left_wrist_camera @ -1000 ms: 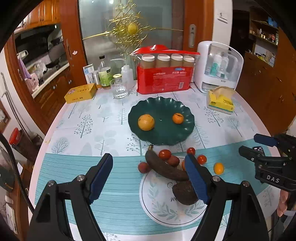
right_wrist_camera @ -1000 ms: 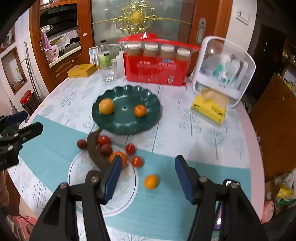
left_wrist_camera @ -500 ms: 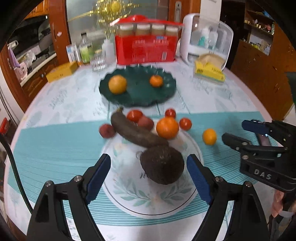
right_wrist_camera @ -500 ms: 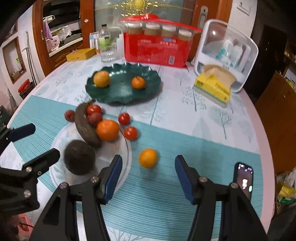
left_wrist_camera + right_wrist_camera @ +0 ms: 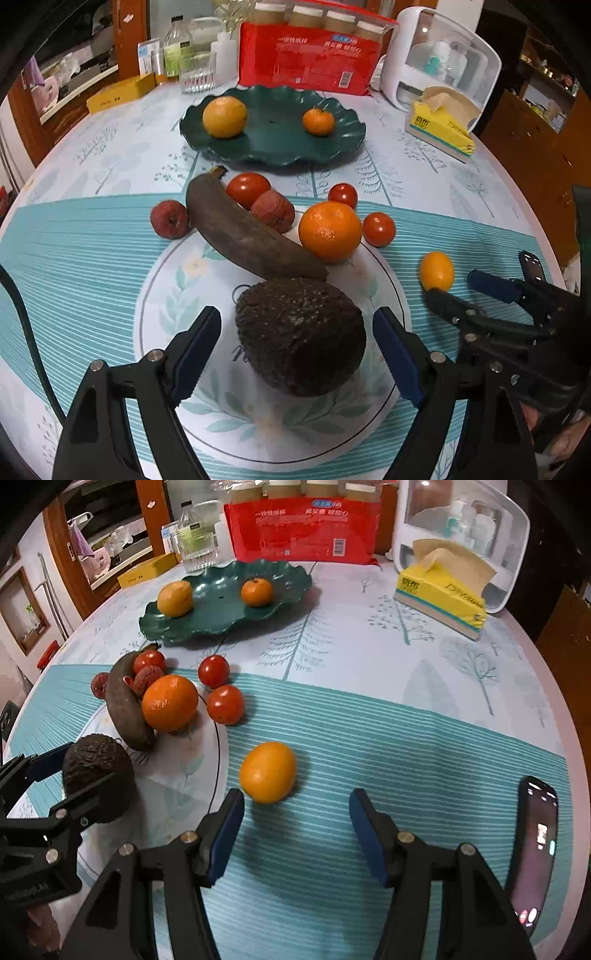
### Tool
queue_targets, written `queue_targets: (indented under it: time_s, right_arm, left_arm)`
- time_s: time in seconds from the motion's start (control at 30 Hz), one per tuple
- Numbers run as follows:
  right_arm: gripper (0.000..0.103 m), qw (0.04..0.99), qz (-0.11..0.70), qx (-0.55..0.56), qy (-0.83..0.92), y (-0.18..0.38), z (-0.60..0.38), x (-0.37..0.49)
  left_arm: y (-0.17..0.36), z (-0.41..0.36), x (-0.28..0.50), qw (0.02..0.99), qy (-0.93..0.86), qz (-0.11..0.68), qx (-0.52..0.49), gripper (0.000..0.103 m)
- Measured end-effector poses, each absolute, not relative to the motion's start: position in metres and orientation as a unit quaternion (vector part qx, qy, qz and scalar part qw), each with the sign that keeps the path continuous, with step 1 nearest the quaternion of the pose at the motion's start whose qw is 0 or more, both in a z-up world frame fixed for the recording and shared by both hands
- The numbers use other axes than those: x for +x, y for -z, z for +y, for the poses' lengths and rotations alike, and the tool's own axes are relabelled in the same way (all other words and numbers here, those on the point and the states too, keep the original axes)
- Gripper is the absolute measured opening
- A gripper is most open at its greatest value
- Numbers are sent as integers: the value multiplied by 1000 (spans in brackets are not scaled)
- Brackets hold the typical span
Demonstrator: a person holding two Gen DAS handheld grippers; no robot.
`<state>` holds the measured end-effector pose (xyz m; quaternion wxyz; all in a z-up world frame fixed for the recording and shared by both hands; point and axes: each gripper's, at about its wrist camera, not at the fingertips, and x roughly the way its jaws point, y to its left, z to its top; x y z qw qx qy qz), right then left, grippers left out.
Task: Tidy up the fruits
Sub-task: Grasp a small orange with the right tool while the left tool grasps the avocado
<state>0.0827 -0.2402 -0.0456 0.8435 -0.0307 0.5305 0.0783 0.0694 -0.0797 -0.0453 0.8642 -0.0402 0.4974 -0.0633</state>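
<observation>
A dark rough avocado (image 5: 301,336) lies on the table between the open fingers of my left gripper (image 5: 295,350); it also shows in the right wrist view (image 5: 98,771). My right gripper (image 5: 295,830) is open just short of a small yellow-orange fruit (image 5: 267,771), which lies slightly left of its middle. A brown banana (image 5: 247,236), an orange (image 5: 330,230), tomatoes (image 5: 378,229) and lychees (image 5: 169,219) lie beyond the avocado. A green plate (image 5: 273,147) holds two oranges (image 5: 224,116).
A phone (image 5: 533,849) lies by my right gripper's right finger. A yellow tissue box (image 5: 439,590), a white organiser (image 5: 439,62), a red package (image 5: 310,55), a glass (image 5: 197,72) and bottles stand at the back. The table edge curves close on both sides.
Both grippers have moved forward and down toward the table. The avocado now sits between the left fingers, and the small orange fruit is close in front of the right fingers.
</observation>
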Motion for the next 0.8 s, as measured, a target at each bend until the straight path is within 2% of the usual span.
queue_targets:
  time_s: [0.3,0.33,0.4,0.5,0.6,0.63,0.8]
  right_arm:
    - [60,848,522,-50,-81,55,-226,93]
    - [60,848,521,-50,-80,55,-225,94]
    - [59,849,521,-50,-79,55,-225,94]
    - [57,850,518,-50,-77,55,-225,93]
    - [43,852,516,-50,-78,54,-225,91]
    - [34,852,516,-49,-78,53,-225,90]
    - [31,851,518,-56,-71,51,-222,87]
  left_arm:
    - [64,-76,75,857,37,511,-56,81]
    - [63,-75,74,858,38,509,-61,80]
    - [61,-74,72,858,50,506,-74,67]
    - [61,-74,68,858,52,507,-74,66]
    - [61,-72,65,858,57,504,-77,65]
    - [60,-72,64,857,59,506,-76,65]
    - [58,-71,60,854,54,513,-58,65]
